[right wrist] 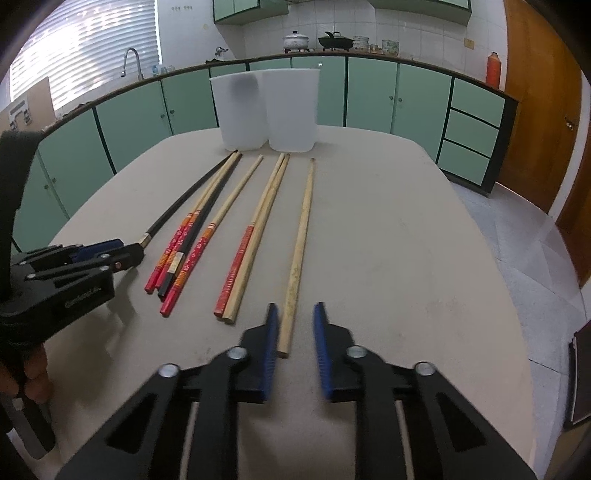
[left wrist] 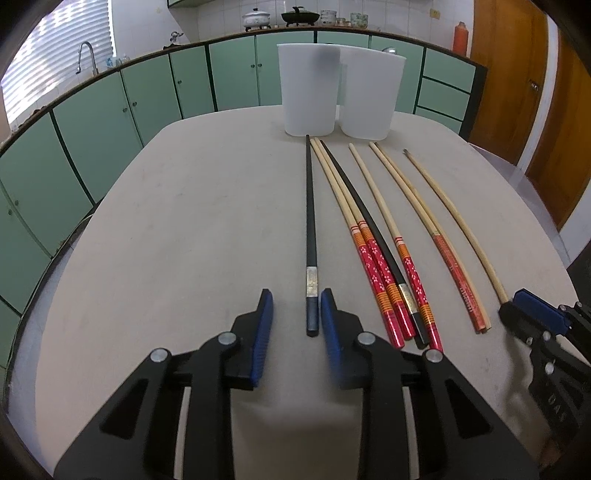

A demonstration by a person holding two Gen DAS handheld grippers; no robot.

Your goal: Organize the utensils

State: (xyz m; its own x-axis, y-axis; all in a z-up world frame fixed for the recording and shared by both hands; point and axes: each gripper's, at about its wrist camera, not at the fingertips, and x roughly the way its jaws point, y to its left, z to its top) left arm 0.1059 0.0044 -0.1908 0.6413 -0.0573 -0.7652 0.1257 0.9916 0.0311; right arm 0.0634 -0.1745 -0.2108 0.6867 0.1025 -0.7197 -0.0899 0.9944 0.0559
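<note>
Several chopsticks lie in a row on the beige table [left wrist: 184,240], tips toward two white containers [left wrist: 310,92] [left wrist: 369,96]. My left gripper [left wrist: 296,306] is open and straddles the handle end of a black chopstick [left wrist: 309,221], which lies close to the right pad [left wrist: 328,314]; a gap shows on the other side. My right gripper [right wrist: 296,314] is open around the end of a plain wooden chopstick [right wrist: 301,236], which lies near the left pad [right wrist: 272,325]. Between these two lie red flower-patterned chopsticks [left wrist: 369,266], a second black one [left wrist: 369,225] and a red-handled pair [left wrist: 454,273].
Green kitchen cabinets [left wrist: 147,92] curve behind the table, with pots on the counter [left wrist: 255,18]. A wooden door [left wrist: 517,74] stands at the right. A hand [right wrist: 33,373] holds the left gripper [right wrist: 110,258] at the table's left edge. Bare table lies left of the chopsticks.
</note>
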